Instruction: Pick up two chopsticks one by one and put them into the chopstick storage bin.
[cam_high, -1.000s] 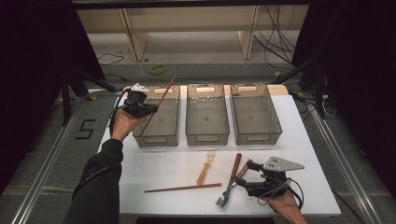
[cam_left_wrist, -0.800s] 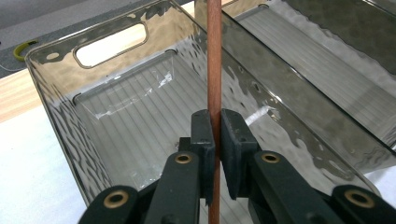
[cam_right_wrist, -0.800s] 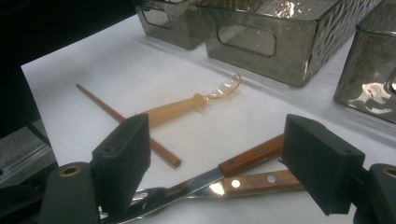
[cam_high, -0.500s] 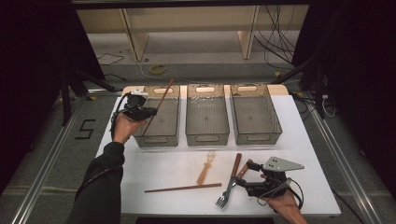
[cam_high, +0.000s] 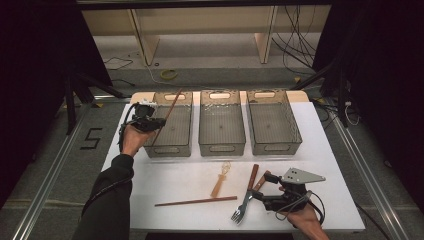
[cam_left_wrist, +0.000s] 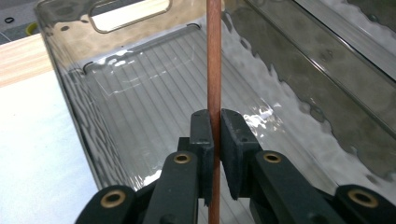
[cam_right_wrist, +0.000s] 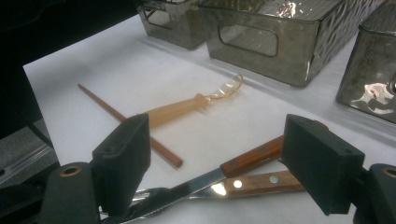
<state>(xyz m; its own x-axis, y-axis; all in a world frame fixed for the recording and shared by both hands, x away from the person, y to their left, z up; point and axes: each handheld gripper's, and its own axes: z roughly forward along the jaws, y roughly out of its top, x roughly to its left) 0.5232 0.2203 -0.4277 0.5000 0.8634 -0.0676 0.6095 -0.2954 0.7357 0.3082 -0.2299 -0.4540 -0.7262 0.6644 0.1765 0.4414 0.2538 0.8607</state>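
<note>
Right now the left gripper (cam_high: 150, 121) has its jaws clamped on a long reddish-brown wooden chopstick (cam_high: 166, 116), which stands tilted over the leftmost smoky-grey clear plastic bin (cam_high: 170, 148), its lower part inside the bin. In the left gripper view the stick (cam_left_wrist: 214, 60) runs straight up between the pads. The grip sits low on a long, thin rod, so it could pivot in the jaws, and if let go while this steep it may lean on the rim and tip out onto the white worktop (cam_high: 165, 177). The right gripper (cam_high: 263, 189) hangs with its jaws apart over a wooden-handled knife (cam_right_wrist: 224, 170) and wooden-handled fork (cam_right_wrist: 252, 183); closing there could catch both at once. Against the earlier pictures, the left hand has sunk slightly toward the bin, the chopstick lower with it; the right hand has kept still.
</note>
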